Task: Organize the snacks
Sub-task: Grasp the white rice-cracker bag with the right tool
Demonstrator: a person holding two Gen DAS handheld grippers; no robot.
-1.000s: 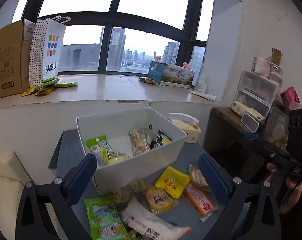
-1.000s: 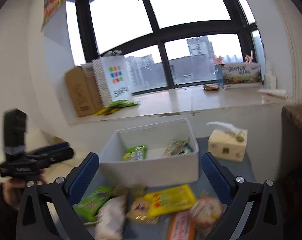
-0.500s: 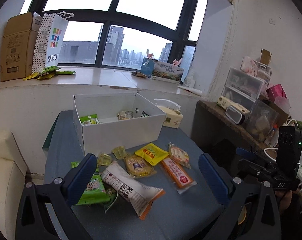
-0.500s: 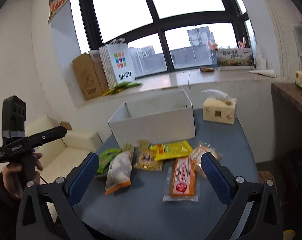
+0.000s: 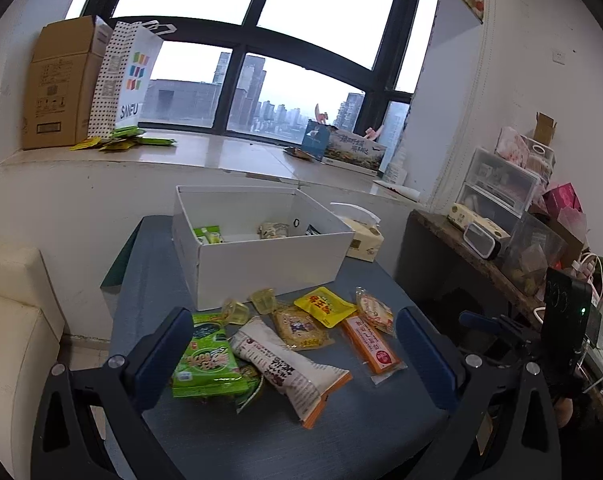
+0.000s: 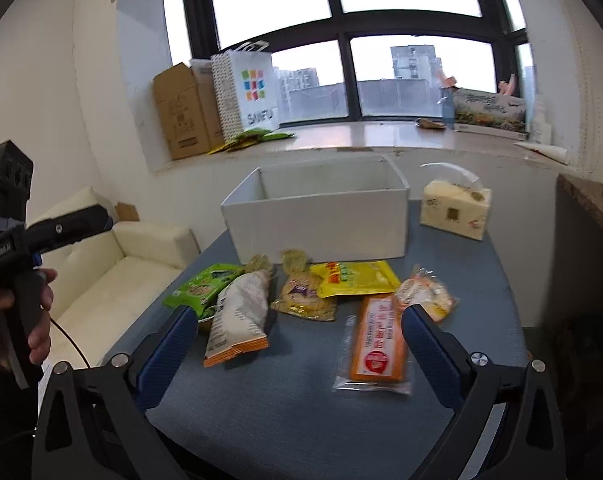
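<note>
A white box (image 5: 261, 256) (image 6: 317, 224) stands at the back of the blue table (image 5: 341, 420) with a few snack packets inside. In front of it lie several snacks: a green packet (image 5: 205, 360) (image 6: 201, 286), a white and orange bag (image 5: 293, 368) (image 6: 239, 316), a yellow pouch (image 5: 323, 306) (image 6: 353, 278), an orange bar (image 5: 375, 346) (image 6: 379, 344). My left gripper (image 5: 293, 352) hangs open above the snacks, holding nothing. My right gripper (image 6: 297, 344) is open too, above the table's near side, with nothing in it.
A tissue box (image 5: 361, 238) (image 6: 455, 210) sits right of the white box. A cream sofa (image 6: 113, 264) stands left of the table. The windowsill (image 5: 205, 156) holds a cardboard box, a paper bag and green packets. Cluttered shelves (image 5: 501, 208) stand on the right.
Both grippers have pulled back and up from the white box, so the whole row of snacks and more of the table now shows. Both stay open.
</note>
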